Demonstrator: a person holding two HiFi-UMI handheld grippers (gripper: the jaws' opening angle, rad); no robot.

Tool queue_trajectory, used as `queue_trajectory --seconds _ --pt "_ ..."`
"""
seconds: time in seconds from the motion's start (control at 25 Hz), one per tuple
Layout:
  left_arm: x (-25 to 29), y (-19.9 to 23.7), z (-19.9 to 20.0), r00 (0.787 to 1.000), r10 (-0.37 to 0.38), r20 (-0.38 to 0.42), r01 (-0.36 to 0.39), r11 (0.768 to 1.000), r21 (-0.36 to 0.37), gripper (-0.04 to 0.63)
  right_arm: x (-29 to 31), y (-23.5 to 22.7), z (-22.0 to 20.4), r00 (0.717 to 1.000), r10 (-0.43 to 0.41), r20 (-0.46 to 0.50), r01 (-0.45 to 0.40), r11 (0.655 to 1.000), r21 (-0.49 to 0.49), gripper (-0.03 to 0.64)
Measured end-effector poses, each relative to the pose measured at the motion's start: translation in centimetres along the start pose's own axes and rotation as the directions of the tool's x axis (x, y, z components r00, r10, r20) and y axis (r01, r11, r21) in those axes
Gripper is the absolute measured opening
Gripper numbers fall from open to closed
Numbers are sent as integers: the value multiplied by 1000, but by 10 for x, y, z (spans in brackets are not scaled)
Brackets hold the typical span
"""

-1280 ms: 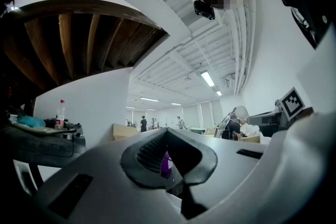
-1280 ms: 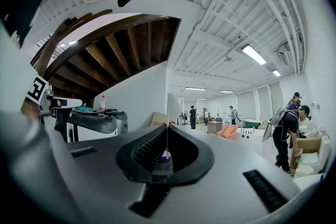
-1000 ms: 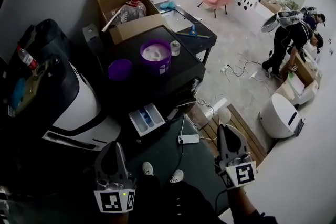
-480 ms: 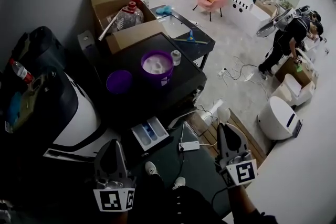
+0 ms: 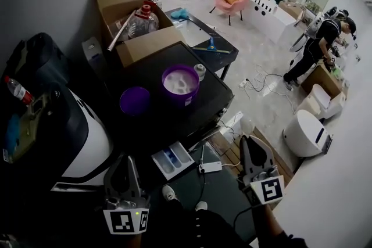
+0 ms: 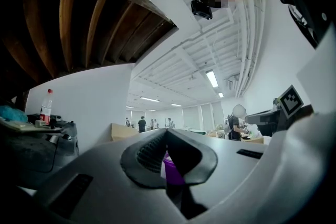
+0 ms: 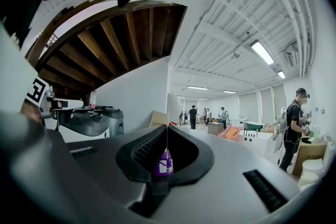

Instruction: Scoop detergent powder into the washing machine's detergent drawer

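Detergent drawer (image 5: 172, 160) standing out from the white washing machine (image 5: 87, 136), low in the head view, between left tool (image 5: 125, 161) and right tool (image 5: 251, 142) and touched by neither. Both tools with jaws closed tip to tip on nothing, held low and well apart. Farther out, on the black surface (image 5: 157, 64), an open purple tub (image 5: 181, 99) of white detergent powder (image 5: 177, 83), a purple lid (image 5: 135, 100) just beside it on the left, a small white cup (image 5: 200, 71) close at its right, a cardboard box (image 5: 125, 3) behind.
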State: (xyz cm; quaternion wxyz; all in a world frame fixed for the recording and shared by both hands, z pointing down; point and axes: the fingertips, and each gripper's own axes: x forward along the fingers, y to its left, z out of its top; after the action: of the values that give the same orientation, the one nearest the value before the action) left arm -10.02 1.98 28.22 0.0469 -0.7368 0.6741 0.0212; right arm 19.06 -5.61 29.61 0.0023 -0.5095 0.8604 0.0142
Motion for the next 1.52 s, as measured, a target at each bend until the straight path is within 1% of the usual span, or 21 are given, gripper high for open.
queue_trajectory --seconds 0.2,0.32,0.52,0.64,0.76,0.84,0.92,1.12,1.24,1.36,1.52 --pt "19 26 0 1000 -7 20 7 1000 -8 14 31 5 5 1000 -18 4 18 1000 -22 34" --pt "27 39 -3 1000 -11 20 11 1000 -11 14 45 10 7 1000 -24 11 24 999 -36 34" --pt "38 49 -10 999 -35 9 35 999 -11 14 63 16 1 1000 -9 -15 9 999 -52 34" --pt "45 51 -15 999 -38 -3 37 999 -13 14 75 14 -6 999 12 -46 -15 999 -52 34" --pt "52 51 -23 999 -30 -25 30 999 -16 14 93 8 -19 994 44 -100 -50 997 -57 34" --pt "61 51 -26 999 -21 -34 21 1000 -14 14 111 2 -27 986 78 -144 -88 994 -64 34" --pt "67 51 -26 999 -6 -44 5 1000 -11 14 130 -3 -37 973 117 -200 -133 989 -66 34" --pt "79 50 -25 998 23 -56 -22 1000 12 14 177 -19 -65 924 186 -335 -224 972 -77 34" --pt "83 50 -32 996 42 -79 -41 999 12 14 206 -19 -78 877 248 -411 -302 951 -70 34" --pt "85 50 -41 993 56 -101 -55 998 10 14 235 -19 -97 811 294 -506 -377 924 -67 34" --pt "88 48 -50 991 66 -118 -66 998 5 14 266 -18 -121 689 343 -639 -480 876 -47 34"
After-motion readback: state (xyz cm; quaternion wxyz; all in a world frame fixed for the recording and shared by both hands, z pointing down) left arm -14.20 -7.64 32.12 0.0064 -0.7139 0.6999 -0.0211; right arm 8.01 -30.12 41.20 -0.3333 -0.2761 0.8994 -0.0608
